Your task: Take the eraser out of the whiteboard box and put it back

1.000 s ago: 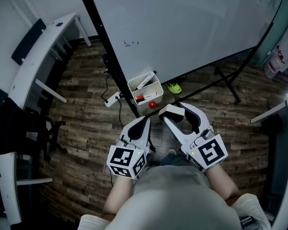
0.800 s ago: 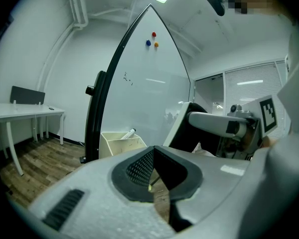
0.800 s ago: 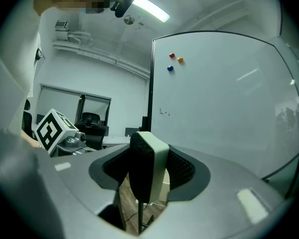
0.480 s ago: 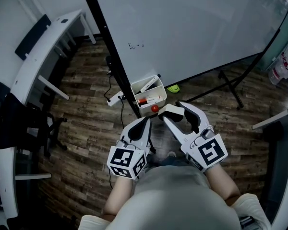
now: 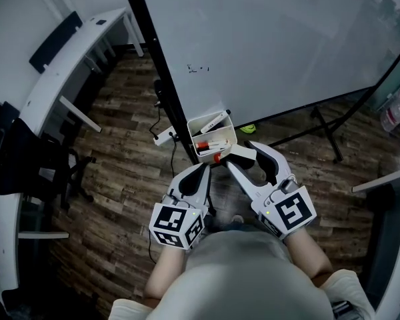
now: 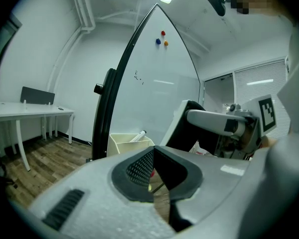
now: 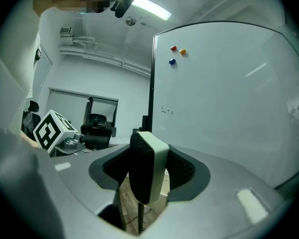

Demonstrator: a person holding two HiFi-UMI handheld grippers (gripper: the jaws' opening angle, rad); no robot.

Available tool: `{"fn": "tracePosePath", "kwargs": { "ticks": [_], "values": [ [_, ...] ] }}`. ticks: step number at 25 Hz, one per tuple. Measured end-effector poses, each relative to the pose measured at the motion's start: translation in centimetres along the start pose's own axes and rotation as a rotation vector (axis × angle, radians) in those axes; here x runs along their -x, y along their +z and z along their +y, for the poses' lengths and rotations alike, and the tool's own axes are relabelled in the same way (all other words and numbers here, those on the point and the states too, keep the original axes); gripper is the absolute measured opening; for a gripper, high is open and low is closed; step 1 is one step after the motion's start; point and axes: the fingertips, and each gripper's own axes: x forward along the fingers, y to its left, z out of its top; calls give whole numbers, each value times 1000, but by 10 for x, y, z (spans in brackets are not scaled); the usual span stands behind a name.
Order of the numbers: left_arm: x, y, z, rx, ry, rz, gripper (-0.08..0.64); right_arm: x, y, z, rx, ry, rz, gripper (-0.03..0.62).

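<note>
The eraser (image 5: 242, 153), a white block with a dark felt face, is clamped upright between the jaws of my right gripper (image 5: 244, 156); in the right gripper view the eraser (image 7: 149, 166) fills the gap between the pads. The white whiteboard box (image 5: 221, 135) hangs on the board's black frame just beyond the eraser and holds markers (image 5: 214, 120). My left gripper (image 5: 203, 169) is beside the right one, shut and empty, with its tips short of the box. In the left gripper view the box (image 6: 120, 142) is ahead and the right gripper (image 6: 214, 123) shows at the right.
The whiteboard (image 5: 273, 39) leans on a black stand with a leg (image 5: 328, 133) across the wood floor. A power strip (image 5: 164, 137) and cable lie left of the box. A white desk (image 5: 60, 79) and a black chair (image 5: 27, 169) are at the left.
The whiteboard and its box have come nearer to both grippers in the head view. The eraser's far end now sits right at the box's near edge. The grip on the eraser is unchanged.
</note>
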Motion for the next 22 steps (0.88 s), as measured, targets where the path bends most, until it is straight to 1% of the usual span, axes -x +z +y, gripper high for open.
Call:
{"fn": "tracePosePath", "kwargs": {
  "ticks": [14,16,19,22],
  "values": [
    [-13,3,16,16,73,-7,5,-23,-4,-19,1,71,0,215],
    [-14,3,17,21,85,-7,5,-25,-6,-20,0,83,11,215],
    [-16,3,18,23,97,-8,5,-27,-13,-23,-7,97,54,215],
    [-17,3,20,28,114,-9,5,-30,-16,-27,-7,109,63,215]
  ]
}}
